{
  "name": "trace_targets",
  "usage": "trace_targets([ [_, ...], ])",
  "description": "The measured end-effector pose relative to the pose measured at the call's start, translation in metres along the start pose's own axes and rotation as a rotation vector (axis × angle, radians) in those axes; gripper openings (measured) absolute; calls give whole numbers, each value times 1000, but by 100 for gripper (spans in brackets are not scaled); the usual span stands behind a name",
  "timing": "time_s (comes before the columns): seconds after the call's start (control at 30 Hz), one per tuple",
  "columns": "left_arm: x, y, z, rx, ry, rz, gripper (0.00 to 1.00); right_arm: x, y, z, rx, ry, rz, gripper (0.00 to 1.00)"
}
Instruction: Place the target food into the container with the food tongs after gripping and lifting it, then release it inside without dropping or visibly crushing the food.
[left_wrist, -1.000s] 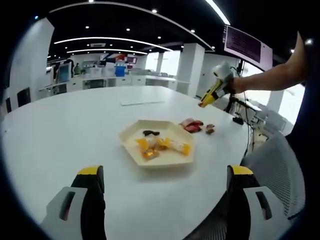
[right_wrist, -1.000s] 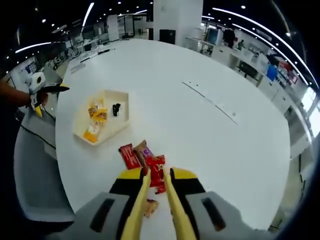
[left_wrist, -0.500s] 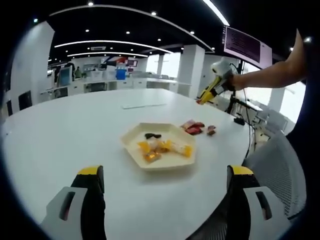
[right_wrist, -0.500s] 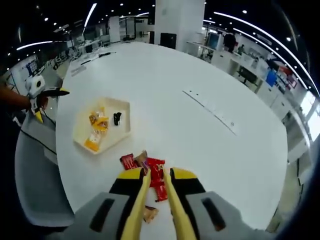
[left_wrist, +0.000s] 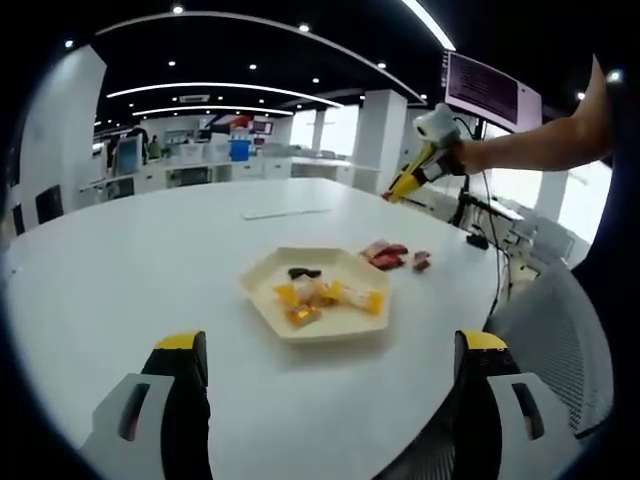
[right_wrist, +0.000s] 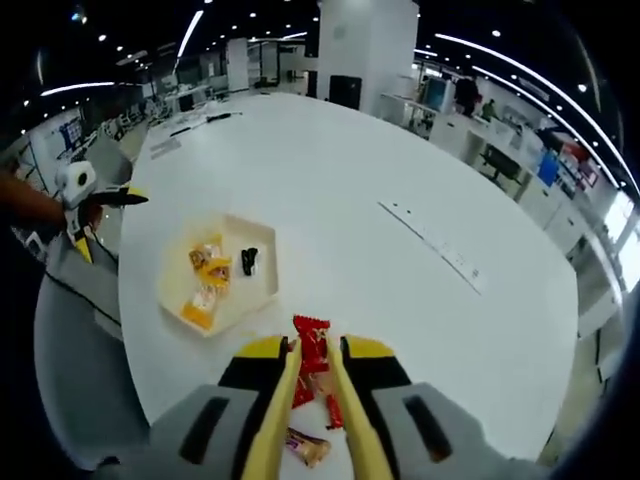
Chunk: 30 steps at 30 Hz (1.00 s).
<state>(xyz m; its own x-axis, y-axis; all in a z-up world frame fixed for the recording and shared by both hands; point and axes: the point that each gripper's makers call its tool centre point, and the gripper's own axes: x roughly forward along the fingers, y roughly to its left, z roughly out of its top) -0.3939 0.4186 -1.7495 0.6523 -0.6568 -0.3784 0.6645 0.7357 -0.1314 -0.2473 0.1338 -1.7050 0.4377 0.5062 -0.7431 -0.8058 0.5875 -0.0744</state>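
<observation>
Your left hand-held gripper (left_wrist: 325, 400) hangs spread and empty over the worktop (left_wrist: 120, 260), near the tray (left_wrist: 262, 277), which already holds snacks. Your right hand-held gripper (right_wrist: 312, 385) squeezes the tongs (right_wrist: 268, 440); whether they grip the red packet (right_wrist: 310, 350) is unclear. Transfer and release remain.

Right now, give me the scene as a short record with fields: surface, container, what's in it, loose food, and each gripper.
surface: white round table
container: cream hexagonal tray
contents: yellow-wrapped snacks, one dark item
loose food: red-wrapped snacks on the table beside the tray
left gripper: open, holding nothing
right gripper: shut on yellow tongs, above the red snacks
</observation>
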Motion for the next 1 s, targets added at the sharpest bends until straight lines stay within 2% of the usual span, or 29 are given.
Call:
trace_targets([
  [0.33,0,-1,0,16,3,0,99,21,25,36,-34,-30,39,20],
  [0.73,3,-6,-5,64,34,-9,99,39,51,62,-59,-53,84,20],
  [1.0,3,-4,-3,61,26,-6,99,49,71,82,-76,-71,117,20],
])
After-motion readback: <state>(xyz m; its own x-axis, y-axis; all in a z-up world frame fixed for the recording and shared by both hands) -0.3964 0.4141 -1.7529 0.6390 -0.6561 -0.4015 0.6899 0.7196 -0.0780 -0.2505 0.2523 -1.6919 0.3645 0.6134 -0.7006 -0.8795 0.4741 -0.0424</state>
